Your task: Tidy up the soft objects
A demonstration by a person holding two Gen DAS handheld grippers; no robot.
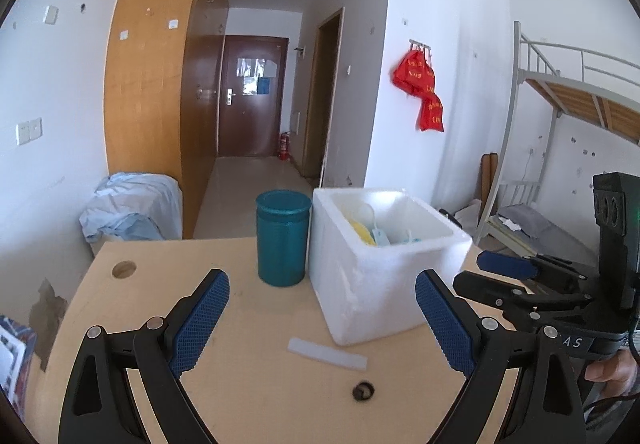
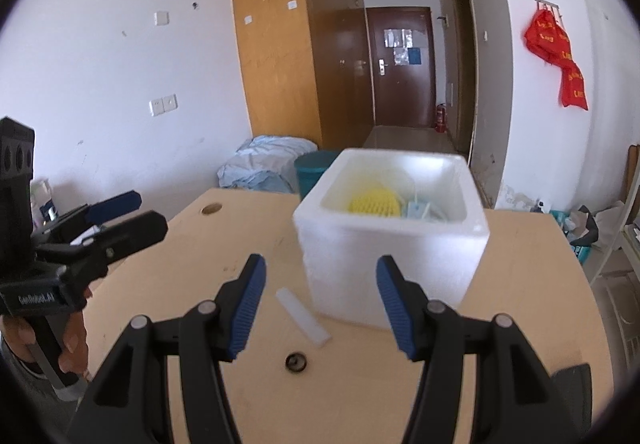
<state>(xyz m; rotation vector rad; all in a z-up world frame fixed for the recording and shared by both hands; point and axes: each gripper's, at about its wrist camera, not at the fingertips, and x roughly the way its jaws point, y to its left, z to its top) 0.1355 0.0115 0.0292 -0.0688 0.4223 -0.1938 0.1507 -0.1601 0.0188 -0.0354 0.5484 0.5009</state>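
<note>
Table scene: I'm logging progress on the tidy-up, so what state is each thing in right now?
White foam box: upright, open-topped, holding a yellow ridged soft item and pale blue pieces.
Teal cylindrical canister: upright, lid on, beside the box.
White translucent flat strip: lying flat on the table.
Small dark ring: on the table, loose.
Left gripper: jaws open, empty.
Right gripper: jaws open, empty.

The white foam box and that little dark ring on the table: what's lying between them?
A pale translucent strip lies flat on the table between the foam box and the dark ring; both wrist views show it.
</note>
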